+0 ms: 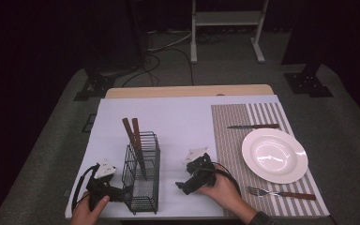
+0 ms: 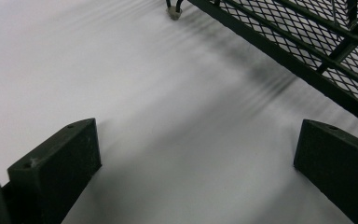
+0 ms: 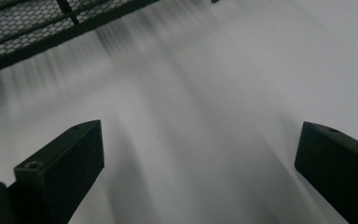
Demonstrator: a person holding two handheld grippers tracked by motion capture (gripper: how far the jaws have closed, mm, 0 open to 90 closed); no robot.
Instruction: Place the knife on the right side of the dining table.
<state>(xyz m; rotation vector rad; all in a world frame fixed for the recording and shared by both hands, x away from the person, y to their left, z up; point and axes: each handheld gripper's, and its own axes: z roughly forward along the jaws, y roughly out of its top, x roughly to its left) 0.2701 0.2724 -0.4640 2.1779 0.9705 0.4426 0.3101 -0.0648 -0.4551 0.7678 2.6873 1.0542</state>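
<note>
Left of centre in the high view stands the wire basket (image 1: 142, 178) on the white counter (image 1: 178, 117), two wooden-handled utensils (image 1: 134, 136) leaning upright in it. The left tongs (image 1: 118, 193) rest at its lower left, spread wide and empty; the right tongs (image 1: 182, 186), just right of it, are likewise spread and empty. The basket looks light, stiff and open-meshed, probably tippy with tall utensils; a top rim wire seems the surest hold.

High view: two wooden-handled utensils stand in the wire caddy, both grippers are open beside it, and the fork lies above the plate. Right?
Not quite. In the high view the fork lies below the plate, nearer the person; the knife lies above it. The rest holds: two utensils in the caddy, left gripper and right gripper open.
</note>
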